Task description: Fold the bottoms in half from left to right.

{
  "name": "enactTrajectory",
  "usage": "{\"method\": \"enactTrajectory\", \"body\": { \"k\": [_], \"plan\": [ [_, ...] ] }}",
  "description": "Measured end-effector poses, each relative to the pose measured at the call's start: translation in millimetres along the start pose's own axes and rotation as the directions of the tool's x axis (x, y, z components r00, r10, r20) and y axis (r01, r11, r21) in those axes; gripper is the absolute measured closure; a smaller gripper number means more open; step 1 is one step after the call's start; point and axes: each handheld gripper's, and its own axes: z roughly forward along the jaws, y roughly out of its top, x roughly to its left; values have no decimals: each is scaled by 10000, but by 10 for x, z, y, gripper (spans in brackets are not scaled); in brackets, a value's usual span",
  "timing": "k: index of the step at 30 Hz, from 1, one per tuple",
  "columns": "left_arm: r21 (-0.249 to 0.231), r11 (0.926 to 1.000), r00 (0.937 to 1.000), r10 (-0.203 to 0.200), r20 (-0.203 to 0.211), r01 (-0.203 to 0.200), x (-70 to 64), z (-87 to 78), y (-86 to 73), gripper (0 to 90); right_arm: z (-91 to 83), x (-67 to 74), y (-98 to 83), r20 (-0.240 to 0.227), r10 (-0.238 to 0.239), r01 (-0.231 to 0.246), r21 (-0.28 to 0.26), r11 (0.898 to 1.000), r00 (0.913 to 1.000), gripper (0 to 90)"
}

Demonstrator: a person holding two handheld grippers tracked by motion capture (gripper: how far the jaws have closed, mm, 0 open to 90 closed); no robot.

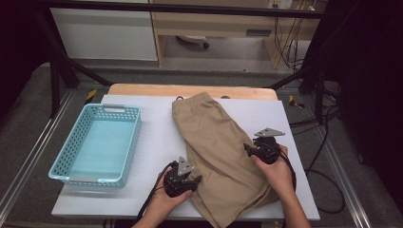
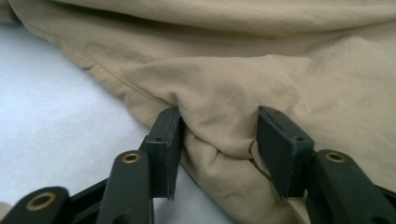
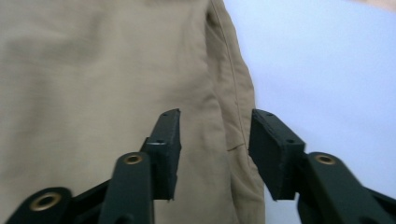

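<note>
Your khaki shorts [image 1: 218, 156] lie folded on the white table cover [image 1: 152, 142], waistband at the far end, leg hems hanging toward your edge. The near hem is partly hidden under your right hand [image 1: 278, 173], and the lowest bit runs off the table's front, so you can't see how it ends. No label or writing readable anywhere on the fabric.

Your left gripper [image 2: 219, 135] has a bunched fold of the shorts' edge between its jaws, both pads against the cloth, so it's grasping the shorts. Your right gripper [image 3: 215, 140] sits over the shorts' right side seam, jaws apart and gripping nothing.

The light blue basket [image 1: 64, 166] sits well apart at left. There's bare cover between it and the shorts, plus a strip on the right.
</note>
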Motion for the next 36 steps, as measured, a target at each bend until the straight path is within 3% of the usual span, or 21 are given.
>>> {"method": "enactTrajectory", "body": {
  "k": [2, 8, 10, 16, 22, 27, 32, 36],
  "plan": [
    [-1, 10000, 10000, 49, 36, -49, 1, -18, -11, 579, 85, 6, -51, -41, 19, -17, 266, 9996, 10000, 602],
    [-78, 9997, 9996, -224, 174, 225, 40, -31, -22, 753, 117, 24, -93, -305, -230, 244, 480, 9985, 9993, 873],
    [-98, 9997, 9996, -219, 203, 221, 41, -32, -24, 794, 131, 22, -99, -334, -286, 304, 558, 9980, 9990, 900],
    [-170, 9996, 9994, -217, 258, 221, 57, -94, -38, 858, 113, -19, -71, 86, -319, 317, 242, 9992, 9995, 900],
    [-234, 9992, 9991, -304, 302, 311, 144, -224, -56, 867, 70, -180, -84, 735, 279, -259, -279, 9993, 9969, 900],
    [-41, 9994, 9991, -353, 231, 354, 192, -232, -104, 868, 90, -224, -117, 659, 471, -447, -374, 9983, 9967, 900],
    [-59, 9995, 9995, -303, 11, 303, 241, -277, -104, 868, 3, -196, -130, 513, 544, -517, -527, 9973, 9972, 734],
    [11, 9991, 9991, -425, -50, 425, 317, -318, -122, 868, -106, -167, -202, 441, 517, -494, -511, 9975, 9977, 663]
  ]
}}
